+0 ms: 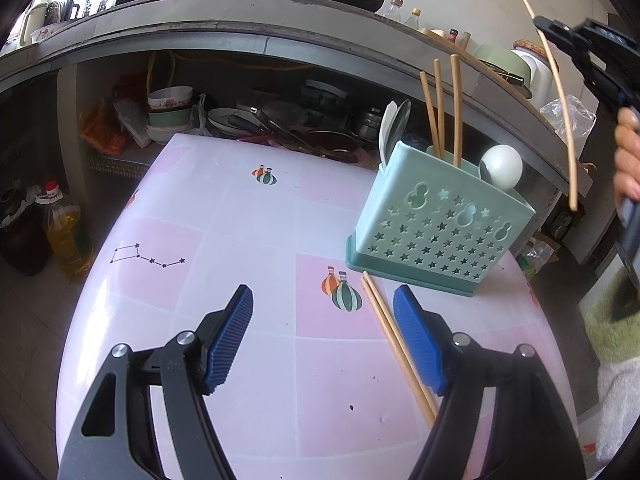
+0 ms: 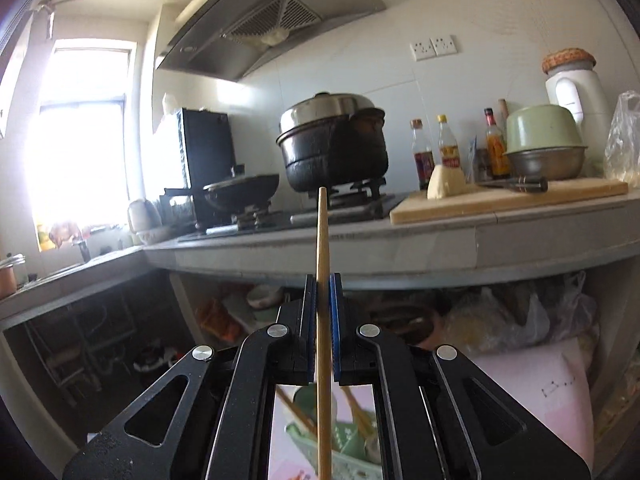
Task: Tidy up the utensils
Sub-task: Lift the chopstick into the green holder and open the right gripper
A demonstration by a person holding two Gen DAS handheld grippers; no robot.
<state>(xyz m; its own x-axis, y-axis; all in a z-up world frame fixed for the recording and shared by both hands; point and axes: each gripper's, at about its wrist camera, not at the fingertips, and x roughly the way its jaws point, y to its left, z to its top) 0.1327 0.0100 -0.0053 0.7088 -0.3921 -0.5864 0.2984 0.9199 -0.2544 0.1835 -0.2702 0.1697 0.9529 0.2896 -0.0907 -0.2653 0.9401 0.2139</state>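
Nearest your left camera, the left gripper (image 1: 323, 334) hangs over the pink table (image 1: 248, 216) with its blue pads (image 1: 230, 340) spread wide and nothing between them. Two chopsticks (image 1: 394, 344) lie on the table just beside the right-hand pad; their near ends slip behind that finger, so you cannot tell whether they touch it.

Only this view shows the whole green holder (image 1: 440, 220), standing on the table's far right part. Three chopsticks (image 1: 442, 112) stand upright in its back compartment, with spoons (image 1: 394, 124) at the left end and a white ladle (image 1: 502, 166) at the right. It also catches the right gripper (image 1: 554, 26) from outside, high at the right edge, clenched on a single chopstick (image 1: 560, 96) that hangs steeply, well above the holder. Your hand (image 1: 628, 160) is cut off by the frame.

The right camera shows that grip close up: the right gripper's (image 2: 323, 308) pads are pressed on the chopstick (image 2: 323, 280), which runs upright through the picture and out of the bottom edge. Beyond it you see the counter (image 2: 400, 248), a black pot (image 2: 334, 148) on the stove and a cutting board (image 2: 508, 200). The holder (image 2: 344, 456) appears only as a blurred scrap through the gripper's frame.
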